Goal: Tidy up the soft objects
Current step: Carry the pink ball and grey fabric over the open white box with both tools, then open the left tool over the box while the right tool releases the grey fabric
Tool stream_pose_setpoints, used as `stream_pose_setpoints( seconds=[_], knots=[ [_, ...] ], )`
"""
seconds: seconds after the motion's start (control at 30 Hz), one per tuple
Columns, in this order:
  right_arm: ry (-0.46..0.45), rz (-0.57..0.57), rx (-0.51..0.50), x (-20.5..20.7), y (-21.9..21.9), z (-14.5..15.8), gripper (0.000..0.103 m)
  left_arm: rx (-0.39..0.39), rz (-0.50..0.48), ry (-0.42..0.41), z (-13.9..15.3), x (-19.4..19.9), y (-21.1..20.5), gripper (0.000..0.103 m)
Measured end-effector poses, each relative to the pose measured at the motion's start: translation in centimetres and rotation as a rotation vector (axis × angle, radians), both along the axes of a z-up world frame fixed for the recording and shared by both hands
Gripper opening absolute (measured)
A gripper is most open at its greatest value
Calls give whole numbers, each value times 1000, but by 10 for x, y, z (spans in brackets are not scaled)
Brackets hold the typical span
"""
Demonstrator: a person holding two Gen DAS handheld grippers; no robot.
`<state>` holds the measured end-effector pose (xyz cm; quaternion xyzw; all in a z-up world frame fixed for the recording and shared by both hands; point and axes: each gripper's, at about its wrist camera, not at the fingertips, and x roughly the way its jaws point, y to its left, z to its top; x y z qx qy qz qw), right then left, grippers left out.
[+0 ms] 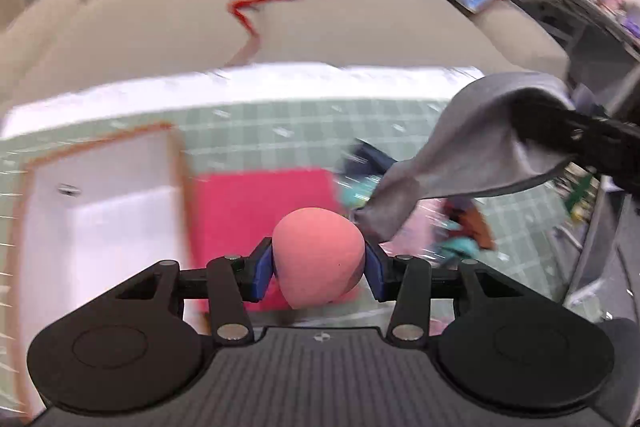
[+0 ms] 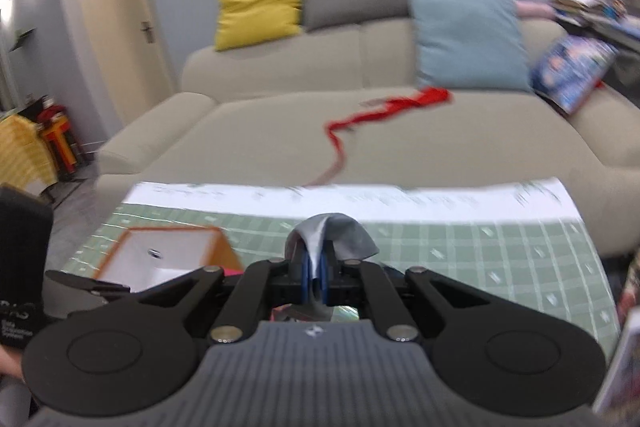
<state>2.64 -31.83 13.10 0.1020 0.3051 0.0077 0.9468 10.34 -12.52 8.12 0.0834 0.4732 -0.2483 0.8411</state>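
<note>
Left wrist view: the left gripper [image 1: 319, 267] has its jaws closed around a pink foam ball [image 1: 318, 259], held above a pink cloth [image 1: 256, 211] on the green grid mat [image 1: 280, 131]. At ten o'clock from the ball stands a white box [image 1: 100, 211] with an orange rim, just beside the cloth. At two o'clock, the right gripper [image 1: 560, 135] carries a grey cloth [image 1: 460, 155] that hangs down toward the ball; whether the two touch cannot be told. A blurred heap of coloured items [image 1: 460, 227] lies beneath it.

Right wrist view: the right gripper [image 2: 316, 275] has its jaws narrow, pinching the grey cloth [image 2: 336, 231]. At twelve o'clock, a beige sofa [image 2: 280, 131] bears a red ribbon [image 2: 384, 111].
</note>
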Motion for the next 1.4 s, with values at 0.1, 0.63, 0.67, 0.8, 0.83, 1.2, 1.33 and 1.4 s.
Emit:
stream_pose_setpoints(
  seconds=[0.1,0.63,0.67,0.8,0.83,1.2,1.33,1.4],
  knots=[
    [-31,85,-10,22,36,20,3,16,68,-16,14,16,39,53],
    [258,438,-206,103,223,-58,3,46,359,159,-63,50,206,53],
    [287,446,-224,106,228,-69,3,41,359,169,-68,51,209,53],
    [382,484,-249,114,241,-107,3,27,351,192,-85,48,214,53],
    [400,488,-254,117,241,-115,3,18,350,193,-88,50,216,53],
    [413,526,-280,108,239,-135,25,1,340,168,-94,52,208,53],
    [378,572,-300,94,243,-126,47,17,318,169,-93,54,206,54],
    [364,584,-293,90,243,-124,55,29,310,171,-92,58,203,56]
  ],
)
